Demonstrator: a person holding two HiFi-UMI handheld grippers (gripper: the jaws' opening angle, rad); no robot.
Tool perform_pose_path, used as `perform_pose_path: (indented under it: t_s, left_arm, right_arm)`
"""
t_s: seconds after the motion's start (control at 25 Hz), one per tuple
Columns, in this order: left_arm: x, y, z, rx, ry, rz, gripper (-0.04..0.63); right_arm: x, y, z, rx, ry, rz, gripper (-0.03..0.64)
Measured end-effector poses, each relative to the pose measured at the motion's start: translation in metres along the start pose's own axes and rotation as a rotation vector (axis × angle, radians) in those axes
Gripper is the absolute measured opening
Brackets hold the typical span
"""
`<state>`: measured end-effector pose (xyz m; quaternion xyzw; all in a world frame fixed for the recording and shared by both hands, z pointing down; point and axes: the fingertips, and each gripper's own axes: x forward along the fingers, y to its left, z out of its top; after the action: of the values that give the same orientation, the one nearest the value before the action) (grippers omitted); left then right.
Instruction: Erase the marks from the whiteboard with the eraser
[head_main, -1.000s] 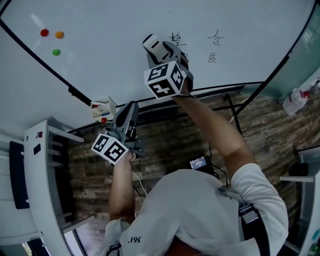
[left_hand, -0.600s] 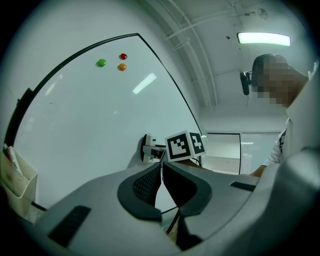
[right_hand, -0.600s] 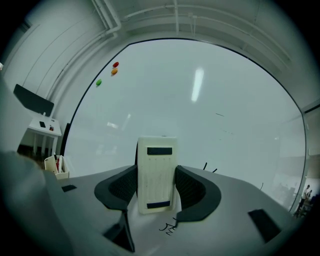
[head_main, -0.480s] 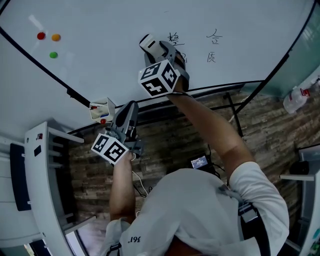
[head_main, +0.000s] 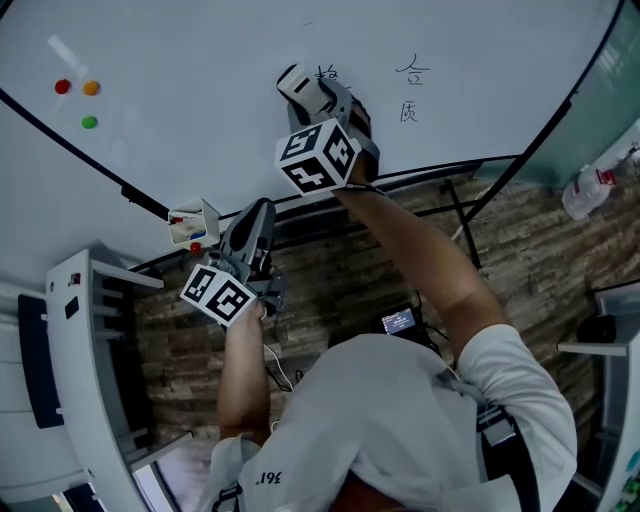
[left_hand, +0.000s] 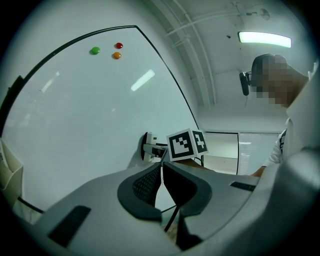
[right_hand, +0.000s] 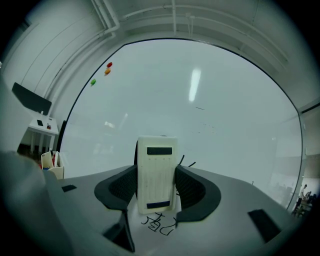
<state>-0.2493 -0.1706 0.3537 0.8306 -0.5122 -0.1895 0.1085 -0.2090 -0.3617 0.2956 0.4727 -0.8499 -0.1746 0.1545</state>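
White eraser (right_hand: 155, 150) clamped in right gripper (right_hand: 156, 175), seemingly pressed to whiteboard (right_hand: 200, 110) by marks (right_hand: 159, 223) — left gripper (left_hand: 162, 167) closed, empty.

Floor (head_main: 540, 250): dark wood-look planks. White shelving unit (head_main: 75, 330) at left edge. White ceiling with pipe runs (left_hand: 199, 70) and lit tube lamp (left_hand: 265, 38). Dark-framed window panels (left_hand: 225, 145) at far side. Small white table (right_hand: 37, 126) against pale wall (right_hand: 55, 50).

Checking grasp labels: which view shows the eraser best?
Right gripper view: the eraser stands centred and large, clamped between the jaws. Head view shows only one end of the eraser. Left gripper view shows the eraser small and far off.
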Motion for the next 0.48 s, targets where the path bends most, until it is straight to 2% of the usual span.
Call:
perform_pose_path:
  t_s: [0.48]
  left_arm:
    - [0.035,-0.021,-0.014,-0.002,0.020,-0.044,0.008]
  right_arm:
    - [-0.008,-0.049,-0.025,0.016,0.017,-0.052,0.250]
